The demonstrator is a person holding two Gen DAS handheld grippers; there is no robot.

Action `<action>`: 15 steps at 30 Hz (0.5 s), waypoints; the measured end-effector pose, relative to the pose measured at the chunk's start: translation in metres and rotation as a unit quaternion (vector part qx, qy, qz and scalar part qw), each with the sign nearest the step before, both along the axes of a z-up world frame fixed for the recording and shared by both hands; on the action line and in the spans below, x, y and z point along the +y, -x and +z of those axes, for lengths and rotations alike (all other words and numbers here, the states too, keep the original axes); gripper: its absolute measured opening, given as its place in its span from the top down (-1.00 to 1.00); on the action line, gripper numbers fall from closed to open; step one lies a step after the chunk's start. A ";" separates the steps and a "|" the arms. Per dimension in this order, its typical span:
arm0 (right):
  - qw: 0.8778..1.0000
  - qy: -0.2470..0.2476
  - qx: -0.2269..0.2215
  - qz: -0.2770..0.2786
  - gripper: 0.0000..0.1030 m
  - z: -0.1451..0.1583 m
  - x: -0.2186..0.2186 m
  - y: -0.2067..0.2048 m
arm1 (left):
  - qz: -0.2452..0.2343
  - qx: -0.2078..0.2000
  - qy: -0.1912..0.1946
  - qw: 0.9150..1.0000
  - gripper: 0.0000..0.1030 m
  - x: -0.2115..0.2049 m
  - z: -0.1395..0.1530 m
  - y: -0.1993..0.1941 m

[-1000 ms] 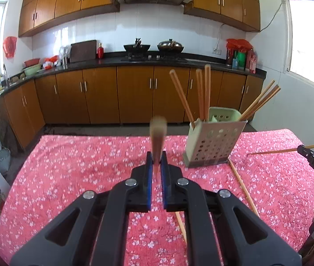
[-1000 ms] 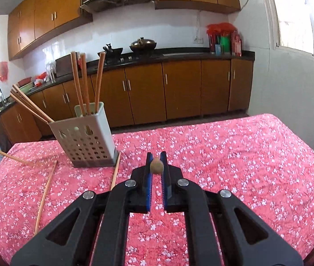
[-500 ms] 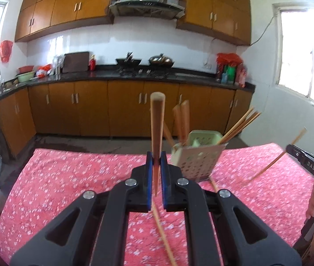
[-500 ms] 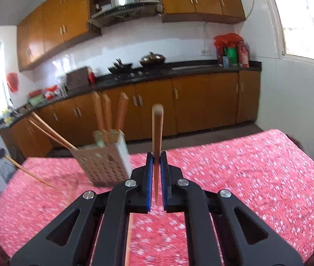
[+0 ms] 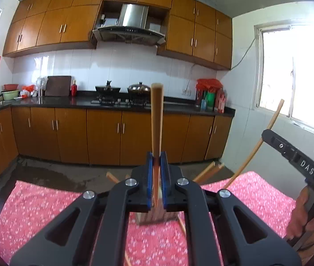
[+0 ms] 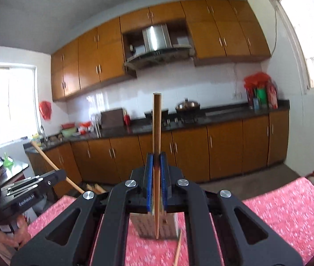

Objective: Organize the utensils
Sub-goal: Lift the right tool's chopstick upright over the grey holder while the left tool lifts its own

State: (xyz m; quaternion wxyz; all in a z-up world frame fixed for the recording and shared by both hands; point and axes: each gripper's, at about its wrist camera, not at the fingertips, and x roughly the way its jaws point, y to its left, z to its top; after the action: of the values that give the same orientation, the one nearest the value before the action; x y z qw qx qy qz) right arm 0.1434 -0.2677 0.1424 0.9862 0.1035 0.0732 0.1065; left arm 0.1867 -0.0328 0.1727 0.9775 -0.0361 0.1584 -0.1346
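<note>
Wooden cabinets [image 5: 103, 133] fill the far wall under a dark counter [image 5: 68, 102], with a steel hood [image 5: 132, 25] above the stove and two pots [image 5: 138, 87] on it. Nearer, a table under a red flowered cloth [image 5: 37, 201] takes up the lower part of both views. On the cloth stands a pale perforated holder [image 6: 168, 223], mostly hidden behind each gripper's black frame; brown chopstick ends [image 5: 207, 171] fan out of it above the frame in the left view, and a few more show at the left of the frame in the right view. The left gripper [image 5: 156, 177] is clamped on a chopstick [image 5: 157, 119], its blue pads pressed to the stick's sides, the stick standing upright with its blunt end high against the cabinets. The right gripper [image 6: 156, 177] is likewise closed on a second chopstick [image 6: 157, 133], upright, its pointed tip hanging low in front of the holder (above it or merely before it, I cannot tell). Each view catches the other tool at its edge, with a slanted stick in it and a hand [image 5: 301, 217] on the handle. One loose chopstick [image 6: 178, 248] lies on the cloth just beside the holder's base.
</note>
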 end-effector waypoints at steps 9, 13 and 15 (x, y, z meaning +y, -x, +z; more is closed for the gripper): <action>0.998 -0.004 -0.049 -0.029 0.85 0.001 0.022 -0.046 | 0.021 -0.031 0.014 0.999 0.84 -0.014 0.011 -0.043; 0.999 0.004 -0.032 -0.033 0.85 -0.015 0.031 -0.067 | 0.028 -0.028 0.011 0.999 0.84 -0.020 -0.002 -0.065; 0.999 0.007 -0.017 -0.032 0.85 -0.026 0.032 -0.078 | 0.027 -0.019 0.012 0.999 0.84 -0.022 -0.013 -0.074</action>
State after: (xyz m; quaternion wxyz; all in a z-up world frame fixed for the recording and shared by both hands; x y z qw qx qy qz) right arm 0.2216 -0.2361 0.1163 0.9909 0.0974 0.0538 0.0757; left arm 0.2603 -0.0545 0.1595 0.9831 -0.0496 0.1371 -0.1110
